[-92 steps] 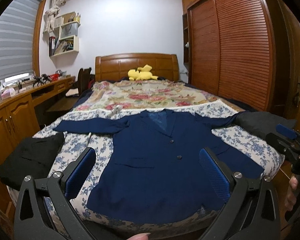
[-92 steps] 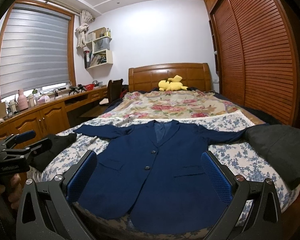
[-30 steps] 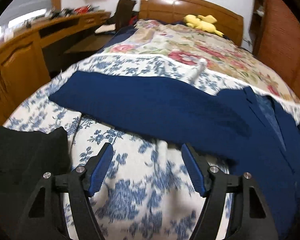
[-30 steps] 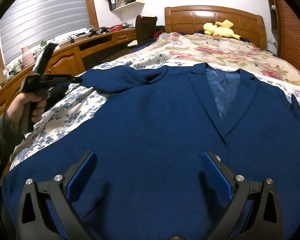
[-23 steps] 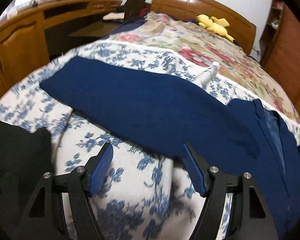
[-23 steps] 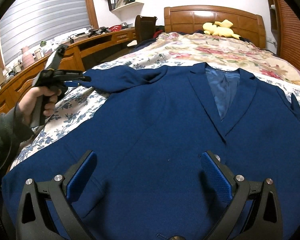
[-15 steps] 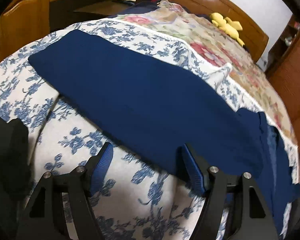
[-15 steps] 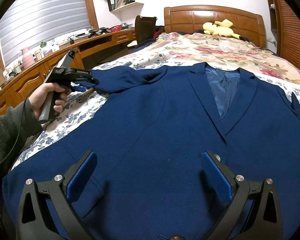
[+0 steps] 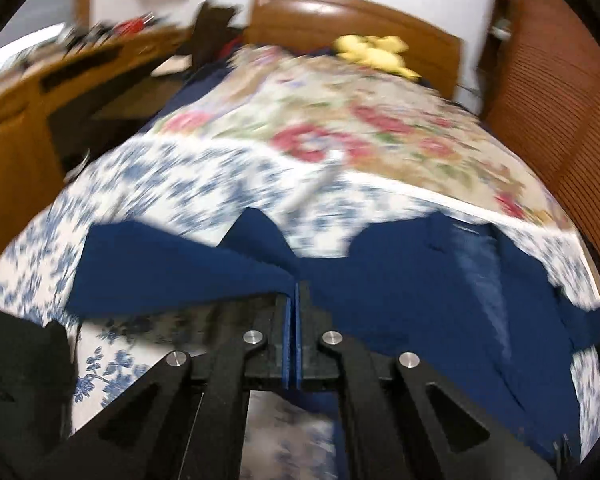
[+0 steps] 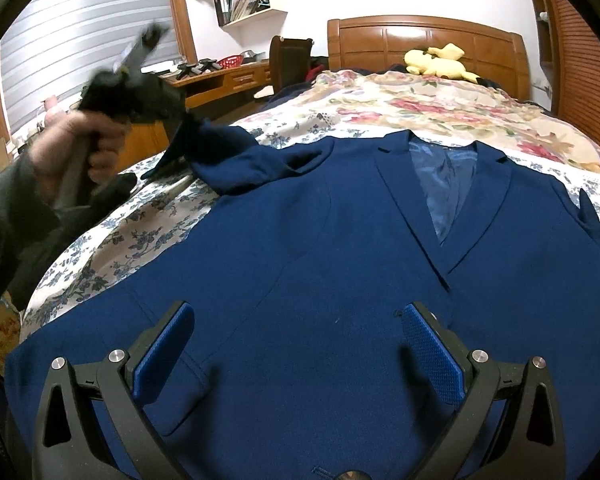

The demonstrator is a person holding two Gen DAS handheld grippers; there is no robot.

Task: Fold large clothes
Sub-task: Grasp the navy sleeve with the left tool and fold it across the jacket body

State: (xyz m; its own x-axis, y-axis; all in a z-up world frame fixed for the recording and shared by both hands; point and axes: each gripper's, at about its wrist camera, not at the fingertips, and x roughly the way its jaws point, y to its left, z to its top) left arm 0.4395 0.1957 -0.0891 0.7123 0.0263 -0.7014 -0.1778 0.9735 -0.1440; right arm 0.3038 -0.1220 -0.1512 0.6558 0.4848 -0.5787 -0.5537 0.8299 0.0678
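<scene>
A navy blue blazer (image 10: 340,248) lies face up on the bed, collar toward the headboard; it also shows in the left wrist view (image 9: 420,280). My left gripper (image 9: 296,288) is shut on the blazer's left sleeve (image 9: 172,272) and holds it raised off the bedspread; in the right wrist view the left gripper (image 10: 180,128) grips the bunched sleeve (image 10: 236,156). My right gripper (image 10: 296,344) is open and empty, low over the blazer's lower front.
The bed has a blue floral bedspread (image 10: 140,220) and a flowered quilt (image 10: 420,108) behind the blazer. A yellow plush toy (image 10: 440,62) lies by the wooden headboard. A dark folded garment (image 9: 16,368) lies at the bed's left. A wooden desk (image 10: 228,76) stands left.
My left gripper has closed on the left sleeve and lifted it, pulling it inward toward the blazer's body. The right gripper has stayed in place, open.
</scene>
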